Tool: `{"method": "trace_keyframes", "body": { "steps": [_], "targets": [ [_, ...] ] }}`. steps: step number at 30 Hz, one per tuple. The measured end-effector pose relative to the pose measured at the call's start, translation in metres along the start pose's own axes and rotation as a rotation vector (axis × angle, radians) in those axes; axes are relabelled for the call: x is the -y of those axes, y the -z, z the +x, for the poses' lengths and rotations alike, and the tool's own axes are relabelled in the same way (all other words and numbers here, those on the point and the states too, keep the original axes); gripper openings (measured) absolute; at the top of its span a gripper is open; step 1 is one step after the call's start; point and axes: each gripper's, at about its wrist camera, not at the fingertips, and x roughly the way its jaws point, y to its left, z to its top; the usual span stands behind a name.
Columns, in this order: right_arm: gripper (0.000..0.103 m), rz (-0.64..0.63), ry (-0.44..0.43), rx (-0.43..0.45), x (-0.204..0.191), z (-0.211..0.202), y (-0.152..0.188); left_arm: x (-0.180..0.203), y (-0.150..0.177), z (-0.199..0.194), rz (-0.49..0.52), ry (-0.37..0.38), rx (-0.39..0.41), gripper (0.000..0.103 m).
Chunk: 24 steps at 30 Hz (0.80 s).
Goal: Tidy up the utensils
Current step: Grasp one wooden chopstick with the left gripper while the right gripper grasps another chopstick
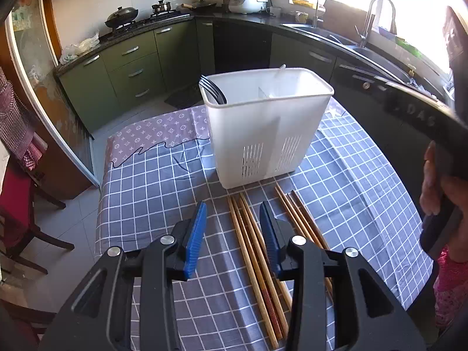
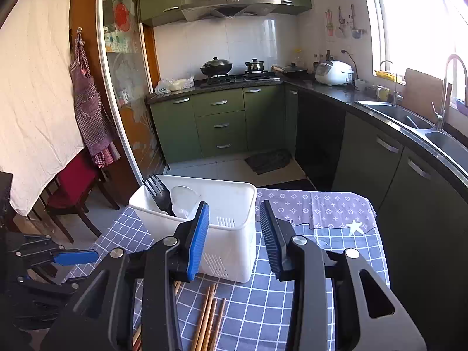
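Left gripper [image 1: 233, 210] spread, empty, above chopsticks [image 1: 251, 248] lying on bench [image 1: 146, 193]. Right gripper [image 2: 234, 211] parted, empty, near white caddy [image 2: 234, 204] holding black forks [image 2: 158, 190].

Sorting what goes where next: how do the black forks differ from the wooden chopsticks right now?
The black forks stand upright in one end compartment of the white caddy; the wooden chopsticks lie flat on the checked tablecloth in front of it. The forks are dark with tines up; the chopsticks are light brown, straight sticks. Neither is held: both grippers are open and empty.
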Motion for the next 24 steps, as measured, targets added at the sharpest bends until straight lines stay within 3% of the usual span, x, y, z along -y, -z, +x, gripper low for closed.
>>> {"method": "trace_keyframes", "body": {
  "steps": [6,9,11,16,24],
  "targets": [
    [0.04,0.0,-0.034,-0.088,0.015,-0.028,0.018,-0.002,0.014,0.041,-0.016,-0.012,-0.167,0.036],
    [0.04,-0.041,0.009,-0.136,0.021,-0.031,0.033,-0.008,0.021,0.064,-0.069,0.022,-0.252,0.025],
    [0.04,-0.035,0.017,-0.17,0.028,-0.029,0.043,-0.011,0.025,0.077,-0.11,0.034,-0.29,0.024],
    [0.04,-0.009,0.014,-0.221,0.041,-0.019,0.059,-0.014,0.029,0.099,-0.166,0.045,-0.346,0.016],
    [0.04,-0.01,-0.003,-0.261,0.041,-0.007,0.069,-0.01,0.028,0.109,-0.165,0.038,-0.363,0.014]
  ]
}}
